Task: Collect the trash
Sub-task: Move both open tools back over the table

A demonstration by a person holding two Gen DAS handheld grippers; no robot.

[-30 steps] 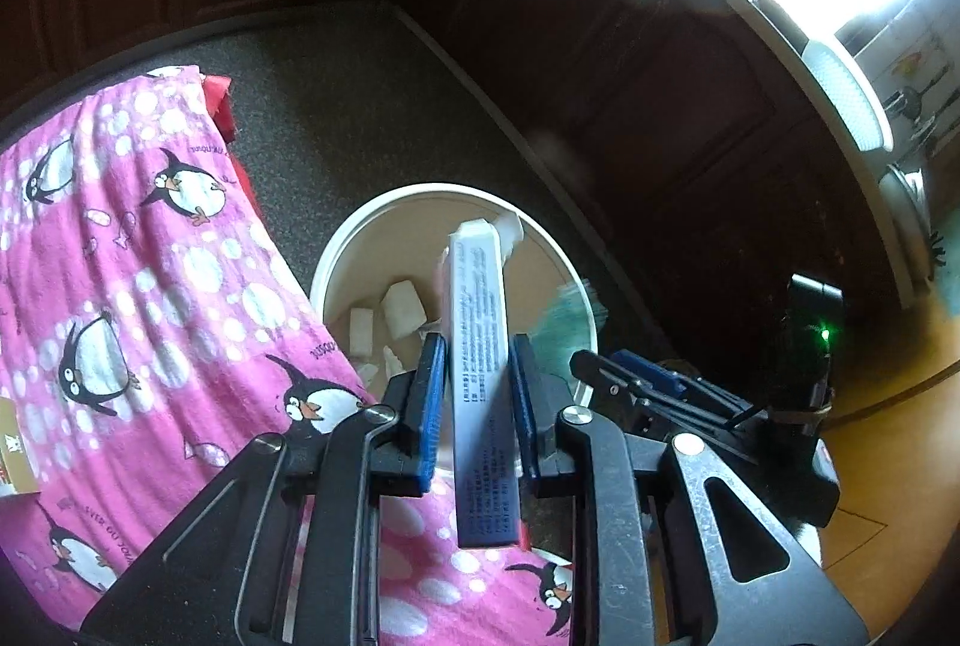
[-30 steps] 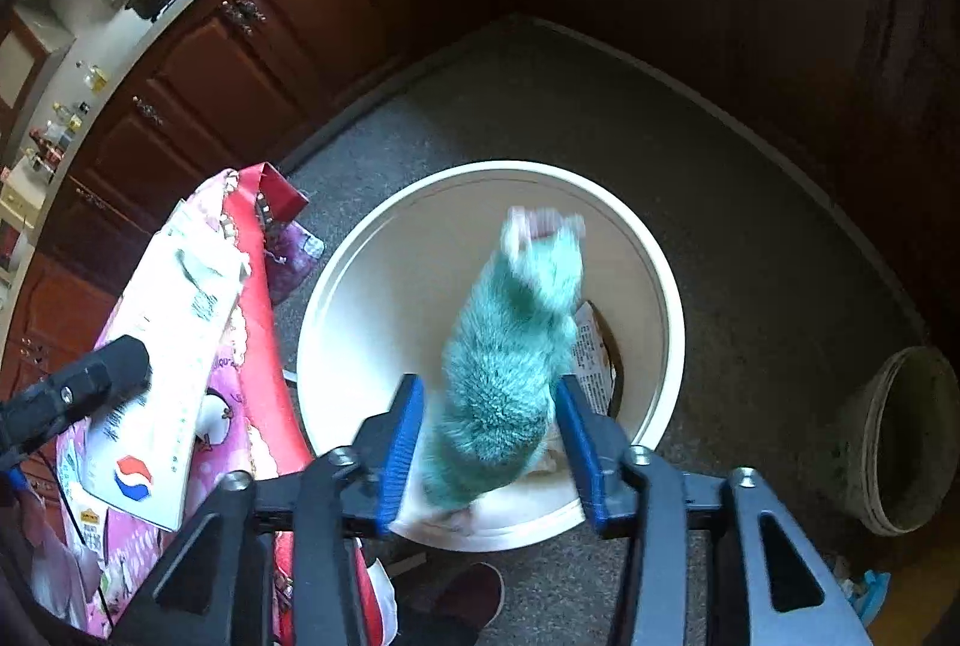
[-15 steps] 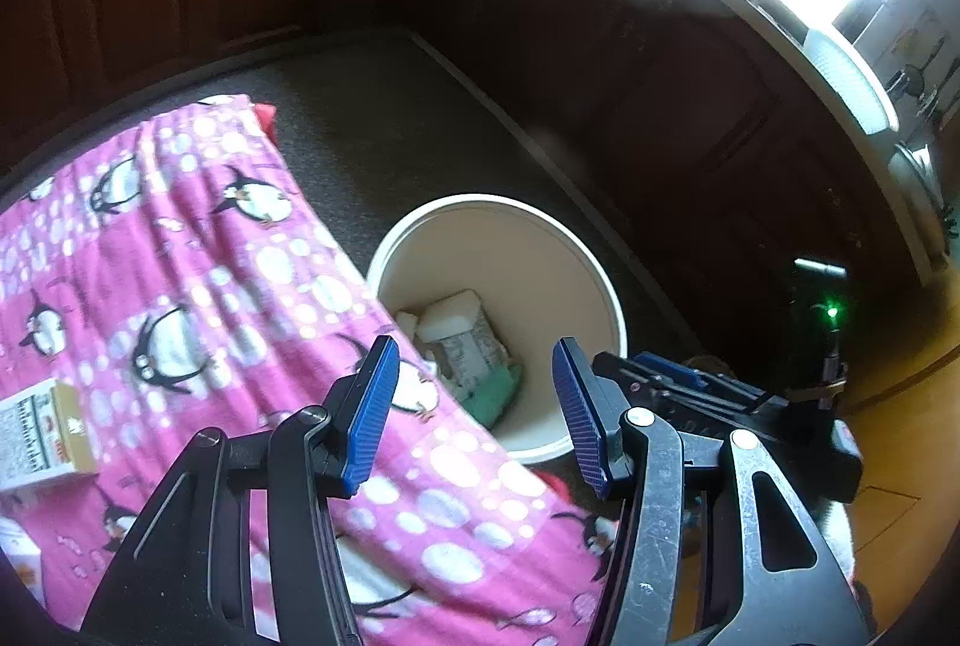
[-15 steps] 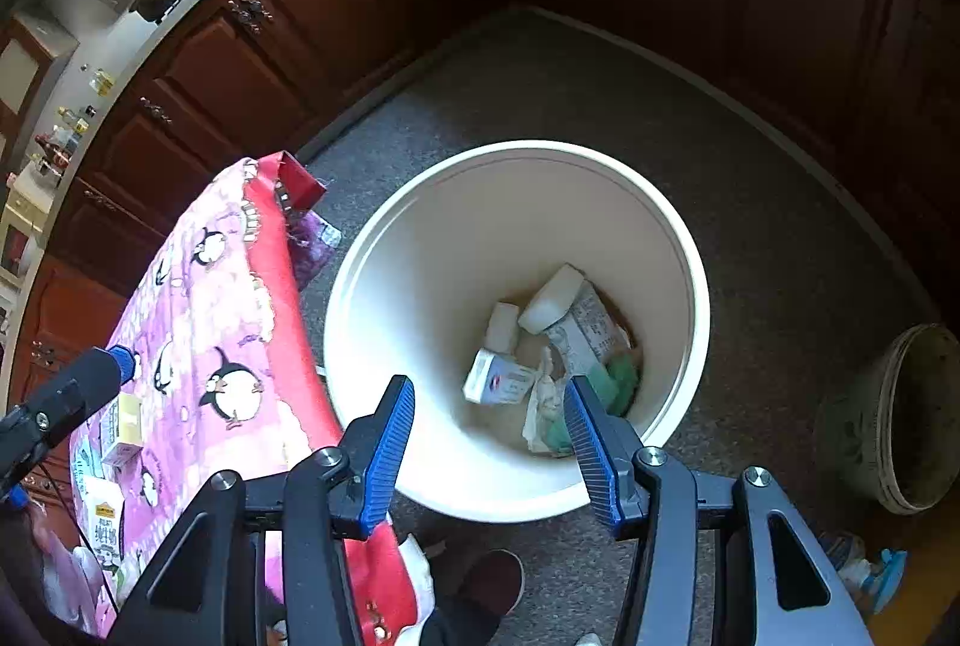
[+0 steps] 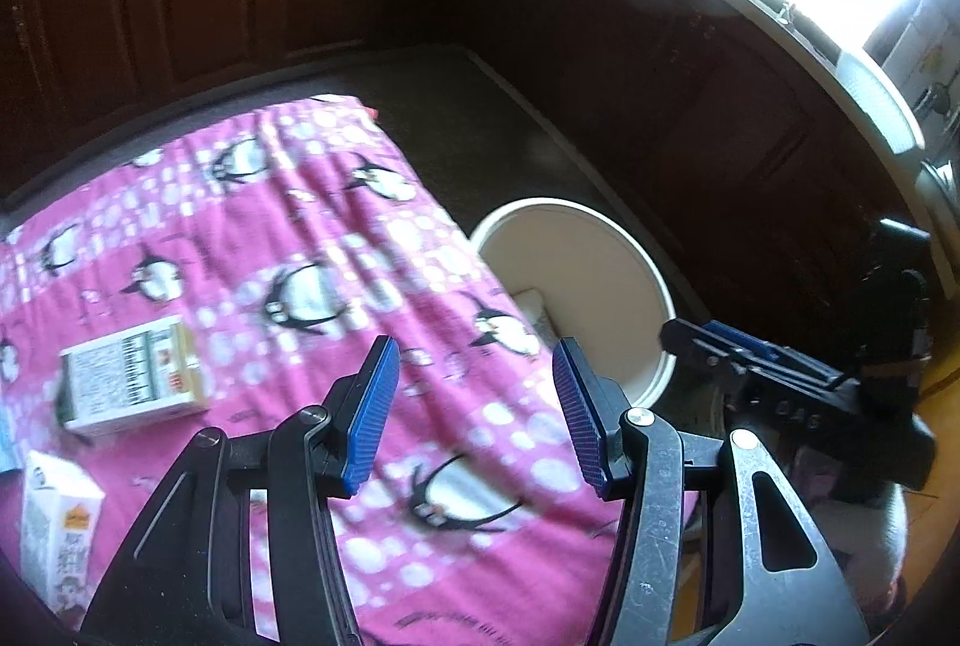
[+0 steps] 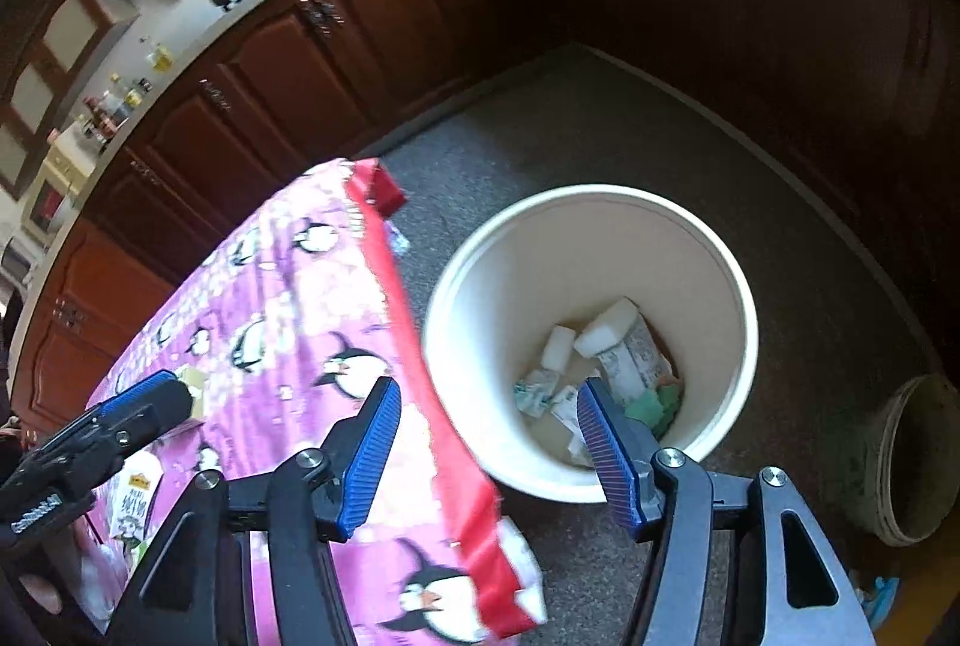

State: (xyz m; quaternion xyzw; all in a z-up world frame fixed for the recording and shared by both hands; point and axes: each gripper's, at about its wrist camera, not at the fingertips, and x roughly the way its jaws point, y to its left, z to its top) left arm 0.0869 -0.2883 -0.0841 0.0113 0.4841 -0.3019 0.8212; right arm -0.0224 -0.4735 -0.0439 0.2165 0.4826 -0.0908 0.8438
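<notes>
A cream bin (image 6: pixel 540 274) stands on the floor beside a table under a pink penguin cloth (image 6: pixel 288 298). In the bin lie white foam blocks (image 6: pixel 606 328), a printed carton (image 6: pixel 636 364) and a green cloth (image 6: pixel 654 406). My right gripper (image 6: pixel 489 385) hangs above the table's edge and the bin's near rim; its jaws are opening with nothing between them. My left gripper (image 5: pixel 474 346) is open and empty over the cloth (image 5: pixel 300 226), with the bin (image 5: pixel 600 226) off to its right. A printed box (image 5: pixel 129 376) and a small carton (image 5: pixel 57 538) lie on the cloth at the left.
Dark wood cabinets (image 6: pixel 372 46) line the back and right walls around a grey floor (image 6: pixel 600 124). A second, dirty bucket (image 6: pixel 906 460) stands at the right edge. The right gripper's body (image 5: pixel 774 382) shows in the left wrist view beside the bin.
The left gripper let go of a blue-and-white box and the right of a green fluffy cloth; both now lie in the bin. Both grippers pulled back from the bin, the left over the cloth.
</notes>
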